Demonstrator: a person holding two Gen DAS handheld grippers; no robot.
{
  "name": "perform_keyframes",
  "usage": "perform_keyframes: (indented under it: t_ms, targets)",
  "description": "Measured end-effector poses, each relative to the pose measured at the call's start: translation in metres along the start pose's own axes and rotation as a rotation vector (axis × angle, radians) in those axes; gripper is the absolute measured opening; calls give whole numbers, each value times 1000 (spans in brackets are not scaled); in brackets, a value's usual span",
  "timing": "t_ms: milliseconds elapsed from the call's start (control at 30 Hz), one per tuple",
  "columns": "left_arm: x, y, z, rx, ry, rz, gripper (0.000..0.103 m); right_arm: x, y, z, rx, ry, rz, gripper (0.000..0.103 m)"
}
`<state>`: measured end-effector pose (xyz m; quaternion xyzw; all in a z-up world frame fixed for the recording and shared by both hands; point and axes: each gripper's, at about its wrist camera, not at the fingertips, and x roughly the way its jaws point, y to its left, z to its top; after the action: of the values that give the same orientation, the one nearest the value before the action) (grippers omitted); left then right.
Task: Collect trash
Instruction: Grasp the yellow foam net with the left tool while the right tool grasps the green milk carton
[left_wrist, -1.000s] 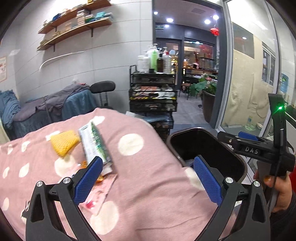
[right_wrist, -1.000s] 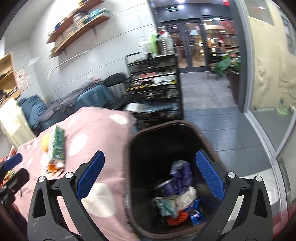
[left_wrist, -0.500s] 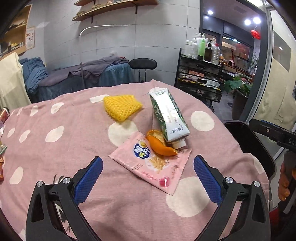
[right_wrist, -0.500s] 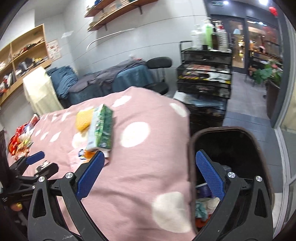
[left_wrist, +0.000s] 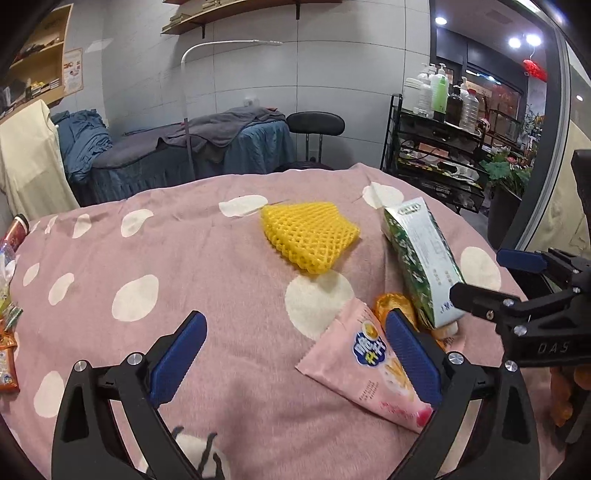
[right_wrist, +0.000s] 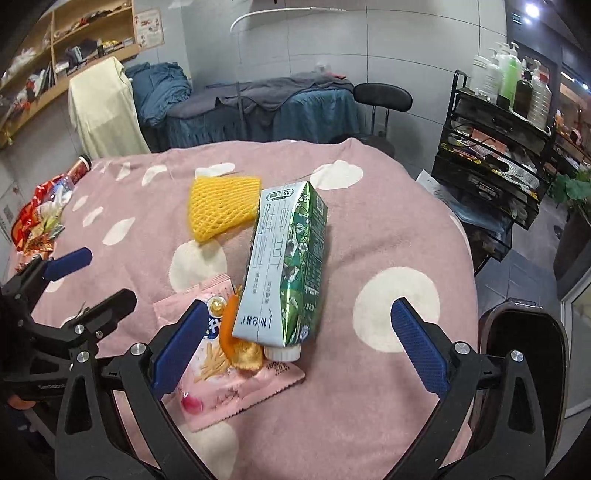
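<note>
Both the right gripper (right_wrist: 297, 345) and left gripper (left_wrist: 295, 356) gape wide and empty. The right frames the green carton (right_wrist: 286, 266); it should close across the carton's narrow sides, clear of the orange peel (right_wrist: 236, 339) just beside its cap.

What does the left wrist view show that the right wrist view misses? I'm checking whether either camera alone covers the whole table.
Only the left wrist view shows the orange packets at the table's left edge. Only the right wrist view shows the dark trash bin beside the table and the carton's white cap. Both show the yellow foam net, green milk carton, pink snack packet, orange peel, and both open grippers, left and right.
</note>
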<state>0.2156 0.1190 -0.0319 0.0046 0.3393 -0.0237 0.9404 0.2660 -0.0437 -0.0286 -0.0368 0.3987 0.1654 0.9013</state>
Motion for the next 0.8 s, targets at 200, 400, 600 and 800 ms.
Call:
perform_keyframes:
  t_ms: [200,400,600,800]
  targets:
    - [37,-2,21,78,40,11,90,51,0,24,30,99,-16,83]
    - [54,-17,30,199,55,3,90,45,-15,23,94,35,27,50]
    - [84,-33,43,273,100,11,67,26,-38,21,198,-21,88,51]
    - [90,-33,43,256,111,45,27,-6,-45,14,198,-94,76,51]
